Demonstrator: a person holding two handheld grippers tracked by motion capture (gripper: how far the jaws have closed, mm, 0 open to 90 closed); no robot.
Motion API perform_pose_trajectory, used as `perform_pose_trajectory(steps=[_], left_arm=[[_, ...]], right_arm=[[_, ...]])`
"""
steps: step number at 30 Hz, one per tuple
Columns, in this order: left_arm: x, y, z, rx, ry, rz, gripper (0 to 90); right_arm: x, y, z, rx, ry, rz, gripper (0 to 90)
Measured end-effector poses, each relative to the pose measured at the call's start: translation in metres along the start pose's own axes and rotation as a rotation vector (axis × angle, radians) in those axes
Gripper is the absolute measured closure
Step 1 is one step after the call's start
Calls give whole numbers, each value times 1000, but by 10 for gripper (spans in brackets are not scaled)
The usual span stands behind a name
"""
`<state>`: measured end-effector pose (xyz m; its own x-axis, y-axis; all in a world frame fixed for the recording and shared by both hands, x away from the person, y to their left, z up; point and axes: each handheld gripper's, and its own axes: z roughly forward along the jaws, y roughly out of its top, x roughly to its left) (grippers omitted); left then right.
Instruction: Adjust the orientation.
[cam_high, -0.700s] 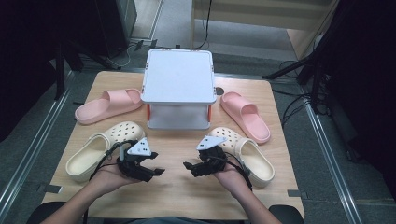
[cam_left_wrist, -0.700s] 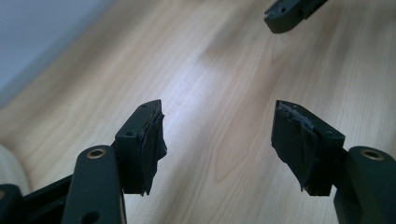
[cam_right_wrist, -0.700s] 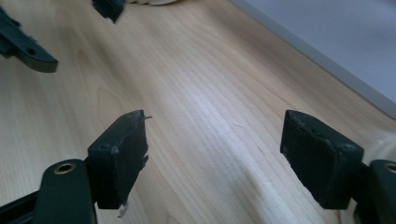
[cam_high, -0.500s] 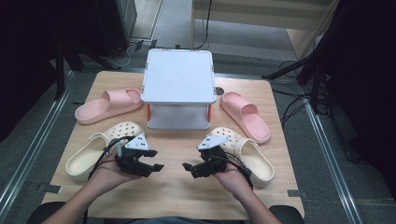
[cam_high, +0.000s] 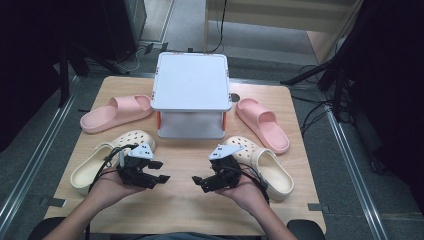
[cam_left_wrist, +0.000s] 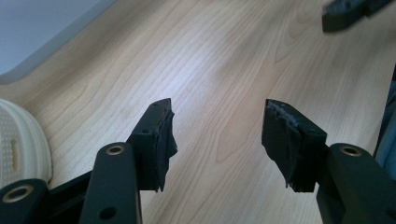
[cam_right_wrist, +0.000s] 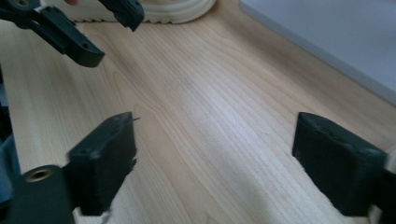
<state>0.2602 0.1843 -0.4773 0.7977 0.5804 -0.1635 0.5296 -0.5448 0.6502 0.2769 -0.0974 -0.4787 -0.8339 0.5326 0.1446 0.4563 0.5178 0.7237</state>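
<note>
Dark floor and black stands ring a pale wooden table (cam_high: 190, 210), and at its middle stands a white two-tier rack (cam_high: 191, 95), the landmark for everything else. Left of the rack lies a pink slide (cam_high: 116, 113); right of it lies the other pink slide (cam_high: 262, 124). Nearer the person than the rack, on its left, rests a cream clog (cam_high: 107, 159), and a second cream clog (cam_high: 262, 164) rests on its right. The left gripper (cam_high: 161, 171) hovers over bare wood in front of the rack, just beside the left clog, jaws spread apart with nothing between them; its own view shows only wood grain in the gap. The right gripper (cam_high: 199, 183) hangs in front of the rack next to the right clog, jaws likewise wide and holding nothing. Both point inward toward each other, tips near but apart.
</note>
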Motion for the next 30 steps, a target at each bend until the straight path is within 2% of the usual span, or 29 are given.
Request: perform_pose_trajectory(steps=[1, 2, 3, 4, 5, 8, 13, 19, 26, 27, 30], left_arm=[[2, 1, 0, 26, -22, -7, 460], [2, 1, 0, 26, -22, -7, 461], [3, 1, 1, 42, -28, -16, 455], [3, 1, 1, 42, -28, -16, 455], [3, 2, 0, 40, -21, -13, 455], [3, 1, -5, 16, -6, 0, 456], [4, -2, -13, 1, 9, -14, 476], [4, -8, -24, -6, 44, -32, 489], [8, -18, -40, -22, 75, -76, 501], [9, -21, -45, -28, 90, -90, 503], [10, -24, -50, -29, 99, -98, 504]], right_arm=[[-1, 0, -3, 1, 22, -14, 400], [-1, 0, -3, 1, 22, -14, 400], [-2, 1, -6, -10, 47, -19, 469], [-2, 1, -6, -10, 47, -19, 469], [-4, 1, -8, -10, 51, -9, 507], [-6, 1, -8, -6, 41, -12, 511], [-14, 0, -2, 12, 68, 13, 502], [-16, 5, 2, 9, 68, -13, 499], [-17, 10, 7, 27, 67, -38, 496], [-18, 12, 8, 31, 69, -39, 496], [-18, 13, 10, 35, 72, -39, 495]])
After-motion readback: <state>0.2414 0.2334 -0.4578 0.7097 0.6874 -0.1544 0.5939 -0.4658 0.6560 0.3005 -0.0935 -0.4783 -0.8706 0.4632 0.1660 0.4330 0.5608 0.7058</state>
